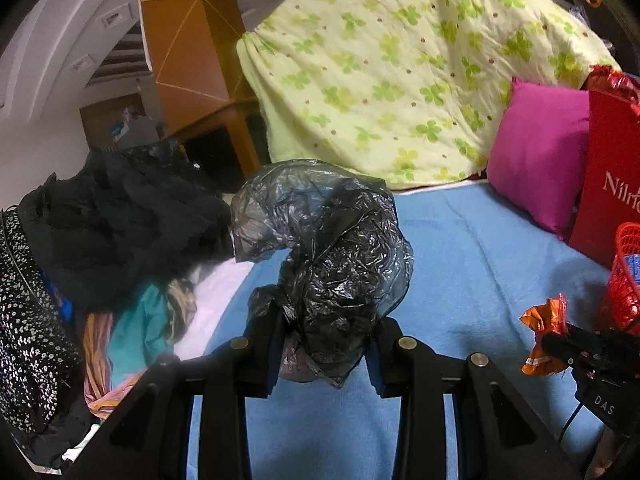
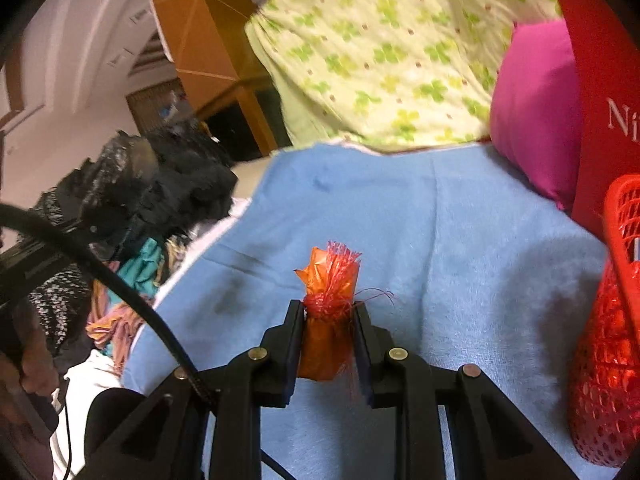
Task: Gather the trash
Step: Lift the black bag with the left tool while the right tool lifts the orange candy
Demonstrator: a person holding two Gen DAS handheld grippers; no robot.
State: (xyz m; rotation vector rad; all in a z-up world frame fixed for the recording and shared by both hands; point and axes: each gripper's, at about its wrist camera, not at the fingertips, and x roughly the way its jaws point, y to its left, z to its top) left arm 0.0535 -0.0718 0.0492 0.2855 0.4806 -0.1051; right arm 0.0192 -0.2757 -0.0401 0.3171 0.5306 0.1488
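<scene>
My left gripper point(image 1: 326, 328) is shut on a crumpled black plastic trash bag point(image 1: 332, 248) and holds it up over the blue bed sheet point(image 1: 460, 248). My right gripper point(image 2: 329, 312) is shut on an orange wrapper with red frayed strands point(image 2: 330, 284), held above the sheet point(image 2: 440, 220). In the left wrist view the right gripper point(image 1: 560, 344) shows at the right edge with the orange wrapper point(image 1: 544, 320). In the right wrist view the black bag point(image 2: 160, 184) shows at the left, blurred.
A pile of dark and coloured clothes point(image 1: 100, 240) lies at the left. A green clover blanket point(image 1: 400, 72), a pink pillow point(image 1: 540, 152), a red paper bag point(image 1: 608, 168) and a red mesh basket point(image 2: 616, 320) stand at the back and right.
</scene>
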